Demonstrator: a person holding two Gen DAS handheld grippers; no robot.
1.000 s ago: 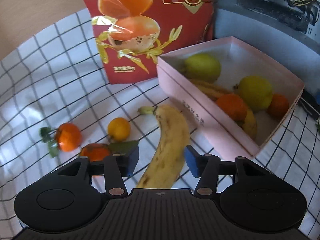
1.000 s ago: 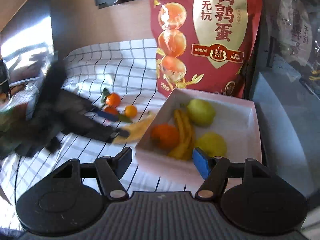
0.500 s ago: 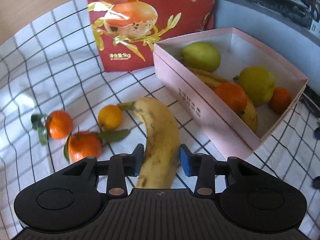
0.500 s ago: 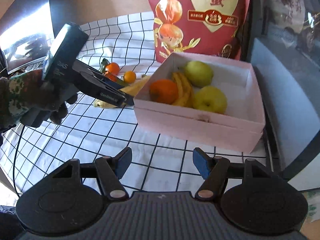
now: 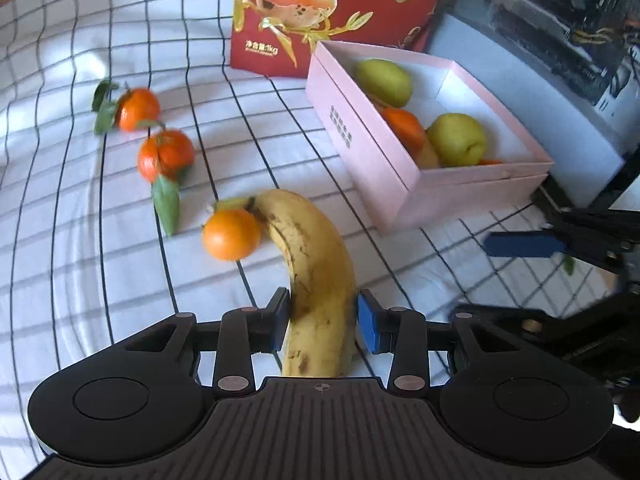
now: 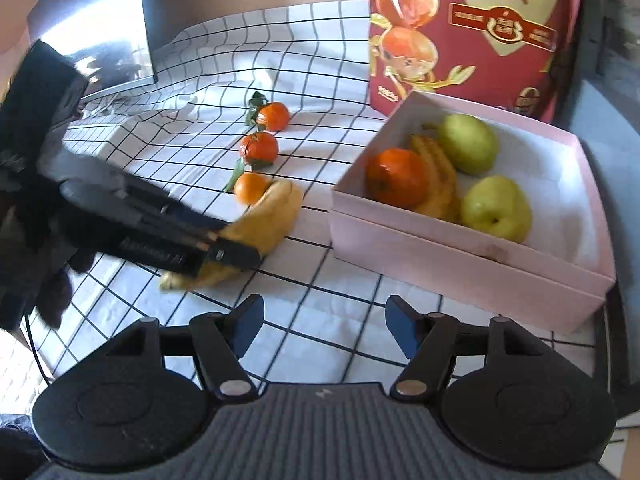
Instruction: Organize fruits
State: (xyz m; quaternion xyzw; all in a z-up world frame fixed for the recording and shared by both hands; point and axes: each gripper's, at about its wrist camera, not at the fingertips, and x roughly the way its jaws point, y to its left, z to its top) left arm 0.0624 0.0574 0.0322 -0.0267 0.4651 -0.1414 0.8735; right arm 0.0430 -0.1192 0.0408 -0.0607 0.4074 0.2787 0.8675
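My left gripper [image 5: 322,322] is shut on a yellow banana [image 5: 316,276] whose tip touches a small orange [image 5: 231,234]. In the right wrist view the left gripper [image 6: 224,246] clamps the banana [image 6: 272,212] on the checked cloth. Two leafy tangerines [image 5: 138,109] [image 5: 165,155] lie further left. A pink box [image 5: 384,164] at the right holds two green pears, an orange and bananas; it also shows in the right wrist view [image 6: 460,264]. My right gripper [image 6: 324,330] is open and empty, above the cloth in front of the box.
A red printed bag [image 5: 332,12] stands behind the box. The checked cloth [image 5: 80,260] covers the table. A dark screen [image 6: 116,20] stands at the far left. A grey ledge [image 5: 520,80] runs to the right of the box.
My left gripper has closed on the banana and swung it, so its tip now touches the small orange. My right gripper has come lower and nearer the box front.
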